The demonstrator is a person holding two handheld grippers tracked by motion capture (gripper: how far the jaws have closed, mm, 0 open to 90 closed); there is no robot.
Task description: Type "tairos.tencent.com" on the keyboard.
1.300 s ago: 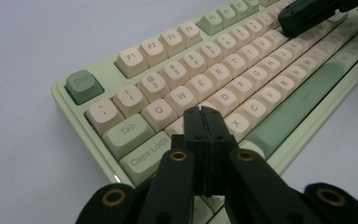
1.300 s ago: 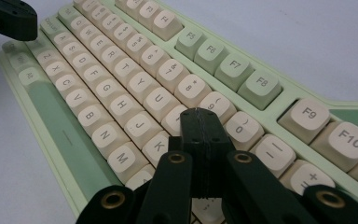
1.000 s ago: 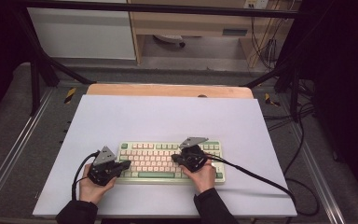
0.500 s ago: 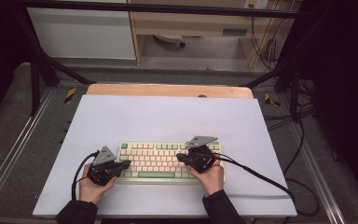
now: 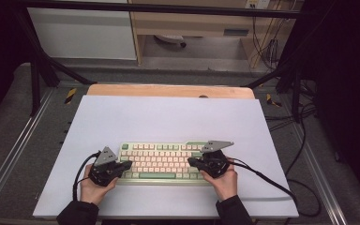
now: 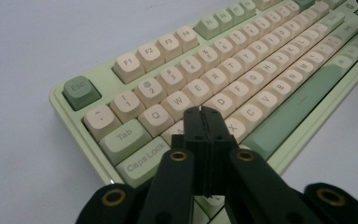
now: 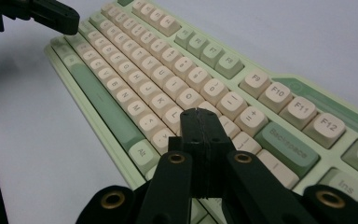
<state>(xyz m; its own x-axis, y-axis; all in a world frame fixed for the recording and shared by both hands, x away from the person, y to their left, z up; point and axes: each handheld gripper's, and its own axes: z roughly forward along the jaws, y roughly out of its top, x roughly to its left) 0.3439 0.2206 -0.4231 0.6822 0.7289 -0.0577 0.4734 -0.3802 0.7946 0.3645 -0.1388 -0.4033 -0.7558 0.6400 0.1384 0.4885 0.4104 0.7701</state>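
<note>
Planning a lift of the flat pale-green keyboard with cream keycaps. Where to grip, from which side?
Probably the two short ends of the pale-green keyboard with cream keycaps, coming in from the sides. It lies flat and long across the white mat; its low edge lips are bare. The left gripper and right gripper, both shut, must open first.

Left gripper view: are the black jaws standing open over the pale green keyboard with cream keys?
No, the left gripper has its two jaws pressed flat together above the keyboard, nothing between them.
</note>
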